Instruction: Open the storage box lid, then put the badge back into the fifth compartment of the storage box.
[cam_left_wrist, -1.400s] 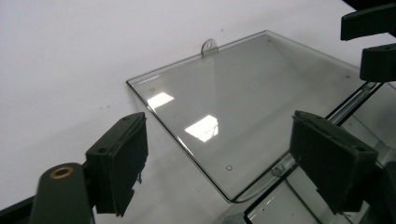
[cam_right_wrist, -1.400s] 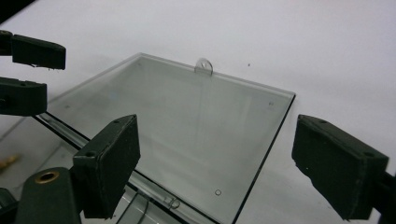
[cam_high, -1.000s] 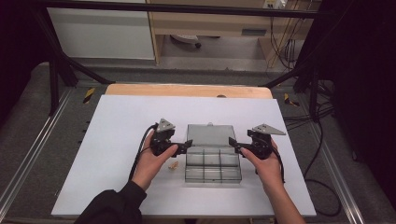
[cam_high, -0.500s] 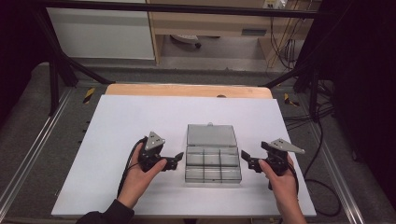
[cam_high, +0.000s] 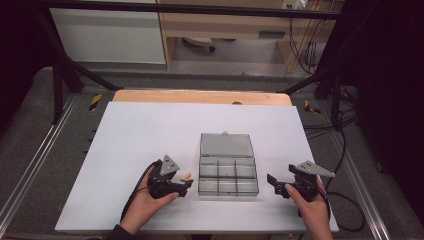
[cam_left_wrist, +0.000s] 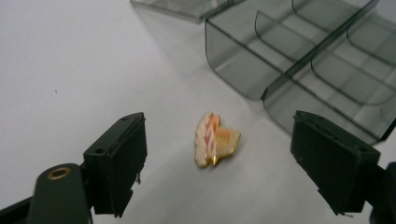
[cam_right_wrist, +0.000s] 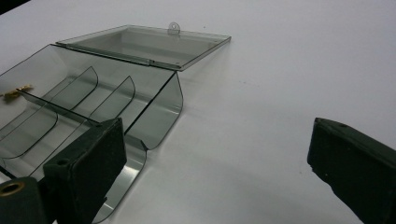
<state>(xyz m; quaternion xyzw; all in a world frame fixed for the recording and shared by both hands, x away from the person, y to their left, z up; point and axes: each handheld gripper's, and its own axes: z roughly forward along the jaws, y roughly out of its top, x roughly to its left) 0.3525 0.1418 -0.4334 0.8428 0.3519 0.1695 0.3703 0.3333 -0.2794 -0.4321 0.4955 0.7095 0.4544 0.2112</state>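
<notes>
A clear grey compartment box (cam_high: 227, 178) sits on the white table, its lid (cam_high: 226, 145) laid open on the far side. A small gold and pink charm (cam_high: 186, 176) lies on the table just left of the box. My left gripper (cam_high: 183, 184) points right at it. In the left gripper view the charm (cam_left_wrist: 215, 140) lies between the jaws of that gripper (cam_left_wrist: 219, 133). The jaws have just been closing but stand wide and clear of it. My right gripper (cam_high: 273, 184) is open, right of the box, with bare table between its jaws (cam_right_wrist: 217, 144).
The white table (cam_high: 150, 130) ends in a wooden strip (cam_high: 200, 96) at the far edge. Metal rails run along both sides, and cables (cam_high: 345, 150) hang off the right. The box's compartments (cam_right_wrist: 70, 102) hold nothing I can see.
Both hands have drawn away from the sides of the box toward the near edge. The left gripper now sits over the charm, and the right one is farther right.
</notes>
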